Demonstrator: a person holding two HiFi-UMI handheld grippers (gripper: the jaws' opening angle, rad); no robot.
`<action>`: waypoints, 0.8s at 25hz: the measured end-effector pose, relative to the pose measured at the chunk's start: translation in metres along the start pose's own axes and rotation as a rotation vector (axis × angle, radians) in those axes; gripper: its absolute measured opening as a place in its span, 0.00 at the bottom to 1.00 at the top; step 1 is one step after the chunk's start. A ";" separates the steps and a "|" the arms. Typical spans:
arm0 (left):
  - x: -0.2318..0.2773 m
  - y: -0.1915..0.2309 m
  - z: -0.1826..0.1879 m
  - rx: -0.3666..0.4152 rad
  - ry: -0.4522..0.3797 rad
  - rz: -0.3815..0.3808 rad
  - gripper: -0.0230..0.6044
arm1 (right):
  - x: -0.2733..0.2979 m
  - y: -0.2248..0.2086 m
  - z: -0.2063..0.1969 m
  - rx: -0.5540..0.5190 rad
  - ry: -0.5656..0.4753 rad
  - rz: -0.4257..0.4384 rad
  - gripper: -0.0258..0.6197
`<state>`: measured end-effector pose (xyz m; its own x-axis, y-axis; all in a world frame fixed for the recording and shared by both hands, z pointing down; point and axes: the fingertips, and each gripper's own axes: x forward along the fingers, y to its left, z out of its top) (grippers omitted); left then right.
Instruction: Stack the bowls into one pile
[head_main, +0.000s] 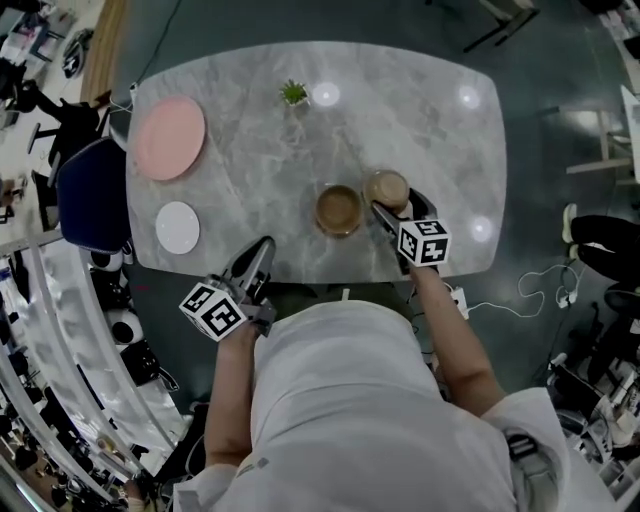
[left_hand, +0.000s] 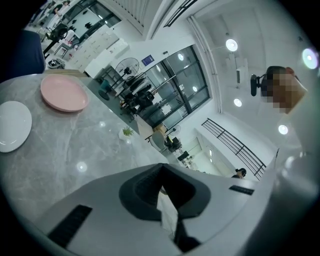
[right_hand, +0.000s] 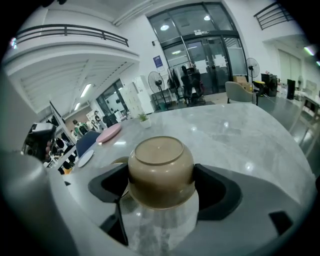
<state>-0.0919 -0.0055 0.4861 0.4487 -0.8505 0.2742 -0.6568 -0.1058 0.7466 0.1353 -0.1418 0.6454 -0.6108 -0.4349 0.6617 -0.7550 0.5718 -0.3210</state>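
Two brown bowls are in play. One bowl (head_main: 338, 209) rests upright on the grey marble table (head_main: 250, 170), near its front edge. The other bowl (head_main: 386, 188) is lifted just to its right, with my right gripper (head_main: 383, 212) shut on it. In the right gripper view this held bowl (right_hand: 161, 167) fills the gap between the jaws of my right gripper (right_hand: 161, 192), its flat base turned toward the camera. The resting bowl's rim (right_hand: 116, 160) peeks out at its left. My left gripper (head_main: 262, 250) hovers at the table's front edge, and the left gripper view shows it (left_hand: 167, 212) shut and holding nothing.
A pink plate (head_main: 170, 137) and a small white plate (head_main: 177, 227) lie at the table's left end. A little potted plant (head_main: 293, 94) stands at the far edge. A dark blue chair (head_main: 90, 195) sits beside the left end. Cables lie on the floor at the right.
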 end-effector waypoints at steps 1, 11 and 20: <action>0.000 0.000 -0.001 -0.003 0.004 -0.009 0.04 | -0.005 0.006 0.000 0.001 -0.001 0.006 0.70; -0.003 0.003 -0.008 -0.033 0.036 -0.096 0.04 | -0.027 0.060 -0.014 -0.124 0.050 0.022 0.70; -0.014 0.007 -0.005 -0.049 0.038 -0.131 0.04 | -0.027 0.071 -0.025 -0.261 0.121 -0.033 0.70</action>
<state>-0.0998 0.0087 0.4905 0.5517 -0.8111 0.1942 -0.5611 -0.1886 0.8060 0.1038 -0.0720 0.6216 -0.5426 -0.3788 0.7497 -0.6773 0.7252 -0.1237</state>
